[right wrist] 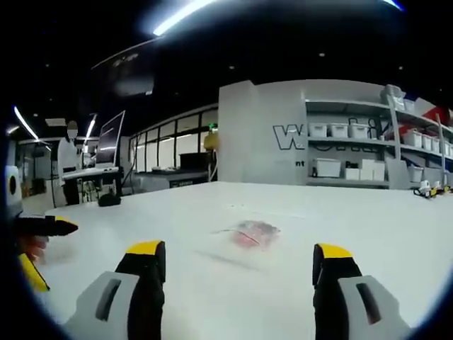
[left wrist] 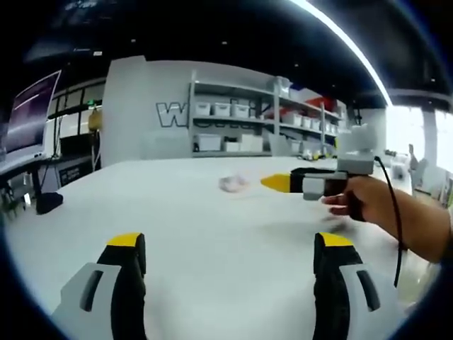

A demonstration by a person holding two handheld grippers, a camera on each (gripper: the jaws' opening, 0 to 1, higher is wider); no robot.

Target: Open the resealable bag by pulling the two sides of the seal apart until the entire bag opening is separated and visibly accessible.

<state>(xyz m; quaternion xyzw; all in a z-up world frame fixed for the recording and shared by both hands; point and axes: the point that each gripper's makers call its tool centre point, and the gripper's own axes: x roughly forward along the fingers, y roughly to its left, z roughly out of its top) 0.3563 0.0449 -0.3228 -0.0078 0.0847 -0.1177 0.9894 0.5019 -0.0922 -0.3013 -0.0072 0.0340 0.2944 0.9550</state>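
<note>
White table | bag flat | left claw spread | right claw spread, level

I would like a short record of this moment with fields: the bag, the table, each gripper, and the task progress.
bag: small clear resealable bag with pinkish contents, lying flat on the table, untouched
table: wide white table
left gripper: open, jaws apart, above the table
right gripper: open, aimed toward the bag, not touching it
background: shelves with white bins
progress: seal not yet gripped
</note>
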